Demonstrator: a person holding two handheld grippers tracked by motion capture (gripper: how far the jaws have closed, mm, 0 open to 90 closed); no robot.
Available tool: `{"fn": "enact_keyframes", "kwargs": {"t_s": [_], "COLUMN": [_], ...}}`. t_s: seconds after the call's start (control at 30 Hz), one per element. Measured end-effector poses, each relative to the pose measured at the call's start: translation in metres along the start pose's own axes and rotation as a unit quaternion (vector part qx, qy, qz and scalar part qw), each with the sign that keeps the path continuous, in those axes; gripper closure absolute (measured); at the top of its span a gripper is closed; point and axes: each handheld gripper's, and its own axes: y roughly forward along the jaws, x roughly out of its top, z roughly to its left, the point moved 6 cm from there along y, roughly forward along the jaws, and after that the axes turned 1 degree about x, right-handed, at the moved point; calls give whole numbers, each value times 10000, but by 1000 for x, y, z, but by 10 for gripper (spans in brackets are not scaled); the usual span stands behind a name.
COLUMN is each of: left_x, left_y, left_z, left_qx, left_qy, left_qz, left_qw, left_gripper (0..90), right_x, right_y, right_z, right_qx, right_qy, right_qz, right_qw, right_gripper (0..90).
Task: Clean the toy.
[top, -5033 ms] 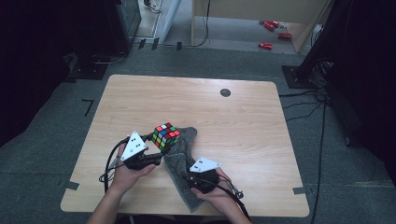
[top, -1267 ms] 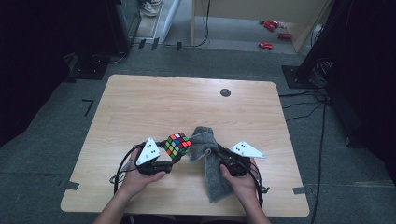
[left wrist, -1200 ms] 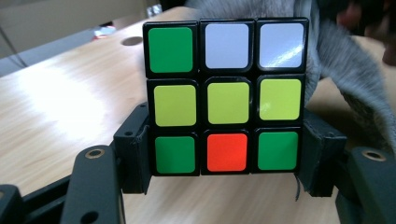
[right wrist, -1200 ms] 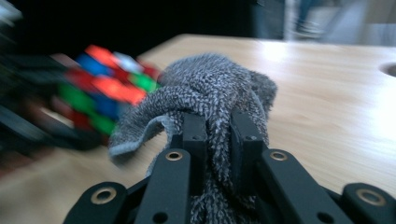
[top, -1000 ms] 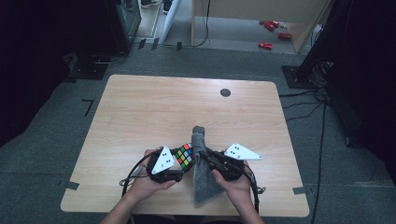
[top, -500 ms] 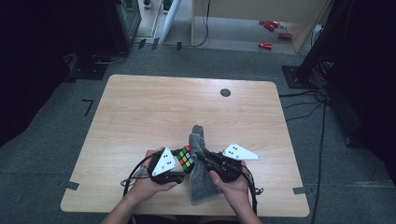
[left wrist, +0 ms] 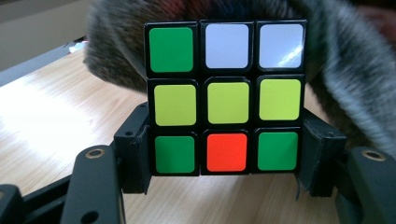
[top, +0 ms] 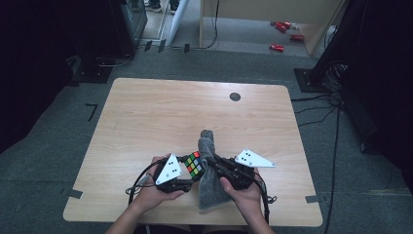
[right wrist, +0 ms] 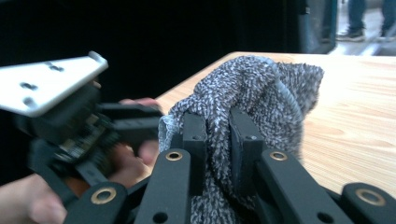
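Note:
A puzzle cube (top: 193,165) with coloured squares is gripped by my left gripper (top: 187,168) near the table's front edge. In the left gripper view the cube (left wrist: 226,97) sits upright between the two pads, its face green, white, yellow and orange. My right gripper (top: 214,165) is shut on a grey knitted cloth (top: 209,178), which drapes over the cube's right side. In the right gripper view the cloth (right wrist: 247,100) is bunched between the jaws, with the other gripper (right wrist: 70,116) close at the left.
The light wooden table (top: 160,112) has a round black grommet (top: 235,96) near its far edge. Cables trail from both grippers over the front edge. Dark floor surrounds the table, with red items (top: 277,48) on it far behind.
The hands have moved back toward the front edge and come together. The cloth now presses against the cube's right side. In the last half second almost nothing has shifted.

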Motion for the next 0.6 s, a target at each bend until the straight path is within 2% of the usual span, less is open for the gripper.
{"fn": "enact_keyframes", "kwargs": {"t_s": [0.07,0.2,0.23,0.3,0.4,0.47,0.57,0.6], "left_x": [1,2,1,1,1,2,5,5], "left_y": [-1,-4,-4,-4,-2,-1,-4,-5], "left_z": [-1,4,6,6,1,-2,-1,1], "left_qx": [15,63,64,71,46,34,60,73], "left_qy": [21,-42,-70,-82,8,65,98,82], "left_qz": [-11,-32,-36,-48,-9,-16,-47,-54], "left_qw": [10000,10000,9999,9999,10000,10000,9999,9999], "left_gripper": [347,347,348,348,348,347,348,348], "right_x": [0,-6,-7,-6,-2,0,0,-2], "right_y": [1,-1,-2,-2,0,0,-1,-2], "right_z": [-1,-19,-20,-15,-1,5,-1,-9], "right_qx": [-48,-333,-334,-256,-63,-5,-102,-247], "right_qy": [-15,281,296,235,44,4,65,123], "right_qz": [6,22,42,45,27,15,-15,0], "right_qw": [10000,9990,9990,9994,10000,10000,9999,9996], "right_gripper": [798,802,803,803,802,801,800,801]}}
